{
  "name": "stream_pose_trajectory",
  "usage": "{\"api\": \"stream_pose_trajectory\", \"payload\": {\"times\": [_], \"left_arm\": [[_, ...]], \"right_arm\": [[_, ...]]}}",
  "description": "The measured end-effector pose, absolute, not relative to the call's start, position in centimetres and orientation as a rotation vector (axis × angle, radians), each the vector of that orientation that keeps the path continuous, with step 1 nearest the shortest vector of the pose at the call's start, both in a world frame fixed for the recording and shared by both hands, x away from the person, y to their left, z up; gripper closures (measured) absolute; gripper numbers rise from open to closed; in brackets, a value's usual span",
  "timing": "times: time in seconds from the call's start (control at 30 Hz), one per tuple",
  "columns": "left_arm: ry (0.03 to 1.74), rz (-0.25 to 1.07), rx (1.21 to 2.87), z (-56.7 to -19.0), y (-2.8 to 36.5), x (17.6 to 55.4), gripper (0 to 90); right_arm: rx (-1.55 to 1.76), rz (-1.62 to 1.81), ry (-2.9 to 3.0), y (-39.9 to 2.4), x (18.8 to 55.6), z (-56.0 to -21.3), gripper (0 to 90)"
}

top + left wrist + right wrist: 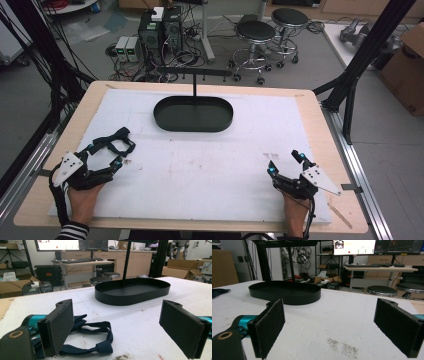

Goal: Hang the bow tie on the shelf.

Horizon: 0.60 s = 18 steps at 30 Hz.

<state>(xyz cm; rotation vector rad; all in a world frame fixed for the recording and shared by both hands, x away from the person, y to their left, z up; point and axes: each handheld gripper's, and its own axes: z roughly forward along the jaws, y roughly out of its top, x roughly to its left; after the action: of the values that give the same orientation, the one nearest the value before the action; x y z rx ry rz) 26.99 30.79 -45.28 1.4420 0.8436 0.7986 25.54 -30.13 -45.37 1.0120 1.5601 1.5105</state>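
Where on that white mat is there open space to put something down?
The widest bare patch of the mat lies between the two hand-held grippers, left and right, in front of the black tray. The mat right of the tray is free too. It is crowded near the left gripper, where the dark strap lies.
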Motion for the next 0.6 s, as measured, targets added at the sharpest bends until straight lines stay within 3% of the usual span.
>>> {"api": "stream_pose_trajectory", "payload": {"times": [0.6], "left_arm": [[0.849,0.776,1.45,-45.24,30.91,27.18,13.1]], "right_arm": [[1.008,1.509,1.559,-30.03,25.47,-45.39,9.0]]}}
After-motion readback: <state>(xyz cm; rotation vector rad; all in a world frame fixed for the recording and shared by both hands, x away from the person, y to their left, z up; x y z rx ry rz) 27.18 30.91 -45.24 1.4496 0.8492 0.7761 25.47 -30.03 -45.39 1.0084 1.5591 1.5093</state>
